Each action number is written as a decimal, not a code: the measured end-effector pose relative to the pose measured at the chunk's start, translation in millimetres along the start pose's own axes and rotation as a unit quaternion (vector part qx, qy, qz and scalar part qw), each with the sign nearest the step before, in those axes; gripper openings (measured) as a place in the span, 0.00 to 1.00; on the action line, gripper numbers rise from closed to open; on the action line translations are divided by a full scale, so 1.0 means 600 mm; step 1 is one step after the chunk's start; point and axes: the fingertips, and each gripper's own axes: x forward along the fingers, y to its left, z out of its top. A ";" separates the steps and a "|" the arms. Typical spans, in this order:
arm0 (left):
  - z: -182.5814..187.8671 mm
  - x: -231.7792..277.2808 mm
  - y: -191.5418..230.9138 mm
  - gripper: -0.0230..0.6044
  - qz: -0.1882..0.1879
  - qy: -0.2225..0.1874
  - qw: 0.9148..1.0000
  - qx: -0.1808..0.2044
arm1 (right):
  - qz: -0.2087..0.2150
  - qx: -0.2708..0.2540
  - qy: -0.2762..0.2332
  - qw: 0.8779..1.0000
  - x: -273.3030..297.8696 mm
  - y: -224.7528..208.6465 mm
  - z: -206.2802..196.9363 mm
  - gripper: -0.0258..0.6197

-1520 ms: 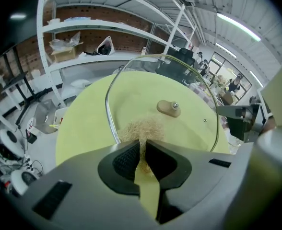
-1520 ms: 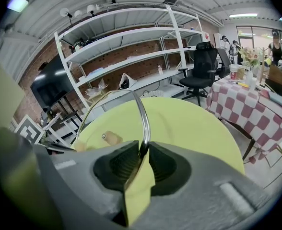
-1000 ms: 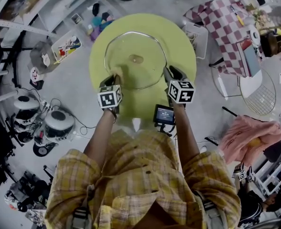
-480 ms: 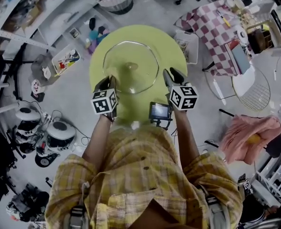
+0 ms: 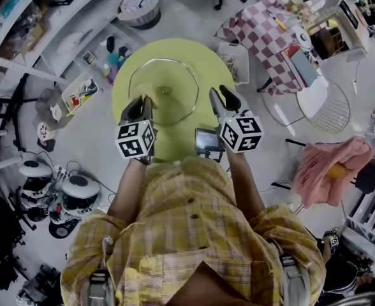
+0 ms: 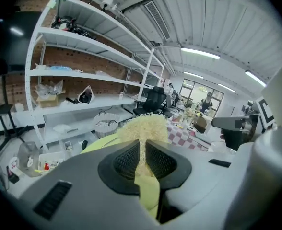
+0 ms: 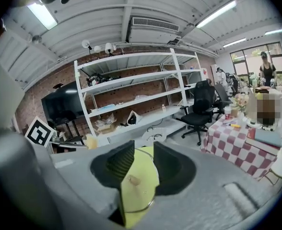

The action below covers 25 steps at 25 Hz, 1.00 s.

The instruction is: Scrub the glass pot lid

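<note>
Grippers held above the round green table, glass lid lying on it.

I see the glass pot lid (image 5: 168,81) flat on the green table (image 5: 216,59), knob up, filling much of the table's left half. My left gripper (image 5: 139,104) hangs over the table's near-left edge. Its jaws pinch a pale fibrous scrub pad (image 6: 143,128), whose tuft sticks out past the tips. My right gripper (image 5: 222,97) hangs over the table's near-right edge. Its jaws have just been opening and stand spread, with nothing between the pads; through the gap I see the table and part of the lid below. Neither gripper touches the lid.
</note>
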 end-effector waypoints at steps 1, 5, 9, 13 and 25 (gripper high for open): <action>0.008 -0.002 -0.011 0.11 -0.004 -0.006 1.000 0.000 | -0.003 -0.004 -0.004 1.000 -0.009 0.004 0.009 0.23; 0.053 -0.018 -0.058 0.11 -0.021 -0.039 0.999 0.021 | -0.015 -0.026 -0.027 0.999 -0.043 0.027 0.047 0.22; 0.090 -0.044 -0.101 0.11 -0.038 -0.066 0.996 0.053 | -0.006 -0.032 -0.064 0.997 -0.070 0.059 0.083 0.21; 0.122 -0.071 -0.130 0.11 -0.045 -0.094 0.992 0.073 | -0.006 -0.068 -0.088 0.994 -0.084 0.088 0.108 0.21; 0.153 -0.114 -0.190 0.11 -0.060 -0.154 0.978 0.124 | 0.002 -0.085 -0.130 0.988 -0.106 0.132 0.125 0.13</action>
